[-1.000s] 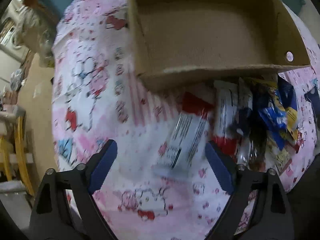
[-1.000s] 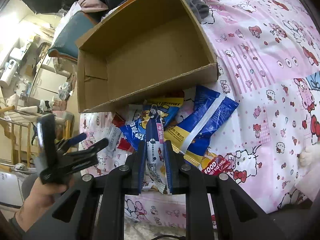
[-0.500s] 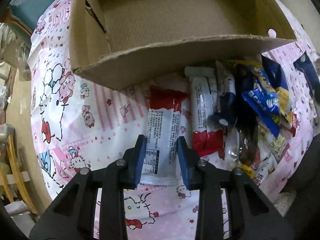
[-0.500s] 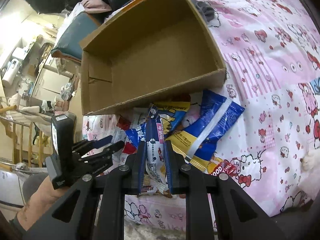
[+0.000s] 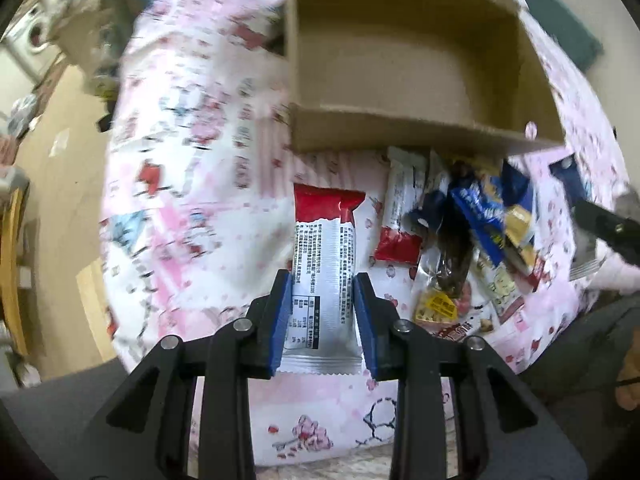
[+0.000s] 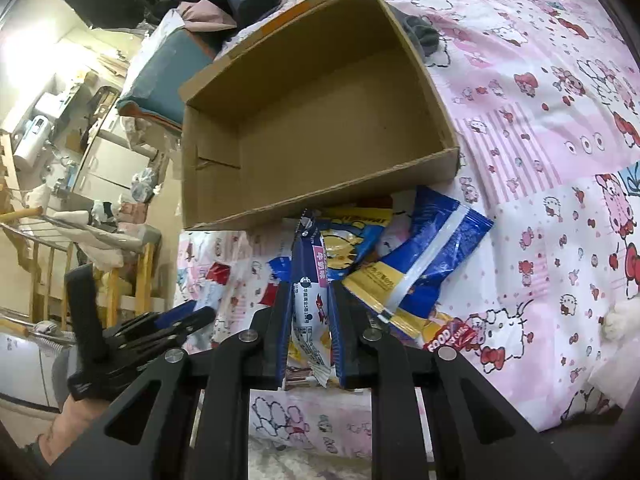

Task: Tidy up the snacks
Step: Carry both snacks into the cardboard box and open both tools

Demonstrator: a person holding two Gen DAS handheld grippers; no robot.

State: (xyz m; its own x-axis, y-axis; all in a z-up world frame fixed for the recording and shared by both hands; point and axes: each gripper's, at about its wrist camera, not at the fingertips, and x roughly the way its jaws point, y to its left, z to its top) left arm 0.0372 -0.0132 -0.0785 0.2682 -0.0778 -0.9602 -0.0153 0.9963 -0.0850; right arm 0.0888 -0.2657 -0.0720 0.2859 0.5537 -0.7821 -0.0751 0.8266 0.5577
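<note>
The left gripper [image 5: 322,312] has its two blue pads closed against the long sides of a red and silver snack packet [image 5: 323,268], near the packet's lower end; the crimped bottom seam of the packet shows below the pads, and its red top end points toward the cardboard box [image 5: 404,136]. In the left wrist view I cannot tell if this packet is lifted or lies on the pink cartoon-print cover [image 5: 192,184], because the cover on the left side is blurred. The right gripper [image 6: 310,328] is closed narrowly on a slim blue and white packet [image 6: 310,280], which stands on its edge between the pads; the lower part of it is crumpled and partly hidden behind the fingers. The box is open at the top, with a bare brown floor, and it sits on the cover with its near wall just behind the snack pile [image 6: 384,256]. The pile lies along this near wall, and some packets go under the edge of the wall, so their far ends are hidden. In the left wrist view the pile [image 5: 476,232] is at the right of the held packet, and the print on most wrappers there is too small to read. In the right wrist view the left gripper [image 6: 176,320] shows at the lower left, dark and partly cut off, and its pads are hard to see.
</note>
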